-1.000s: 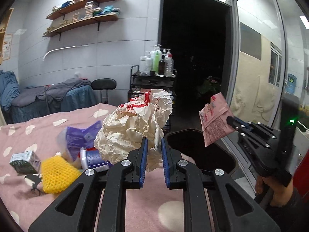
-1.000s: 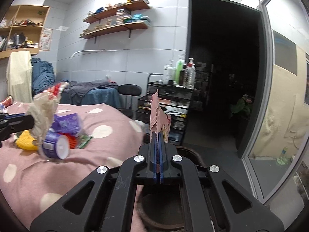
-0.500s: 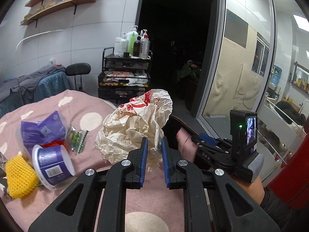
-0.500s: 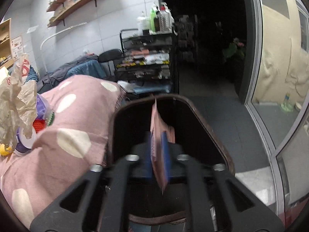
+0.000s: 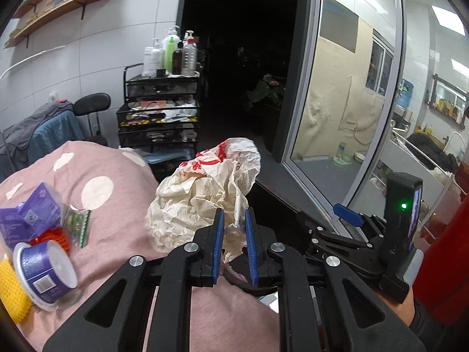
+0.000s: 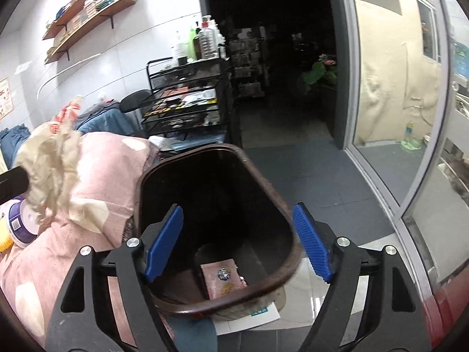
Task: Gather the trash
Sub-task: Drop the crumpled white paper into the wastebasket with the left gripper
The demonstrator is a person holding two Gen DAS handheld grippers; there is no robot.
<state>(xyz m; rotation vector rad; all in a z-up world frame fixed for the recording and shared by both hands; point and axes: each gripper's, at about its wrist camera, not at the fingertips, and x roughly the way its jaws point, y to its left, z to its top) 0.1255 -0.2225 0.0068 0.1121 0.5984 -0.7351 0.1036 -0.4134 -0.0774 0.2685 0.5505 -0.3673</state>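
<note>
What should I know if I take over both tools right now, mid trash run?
Left tool: shut on the crumpled paper bag, held above the pink bedspread, short of the bin.
Right tool: open and empty, over the brown bin.
Done: the pink packet lies at the bottom of the bin.
Left: bring the paper bag over the bin and drop it. Then clear the bedspread: purple tub, yellow mesh, purple wrapper, red mesh, small green sachet.
</note>
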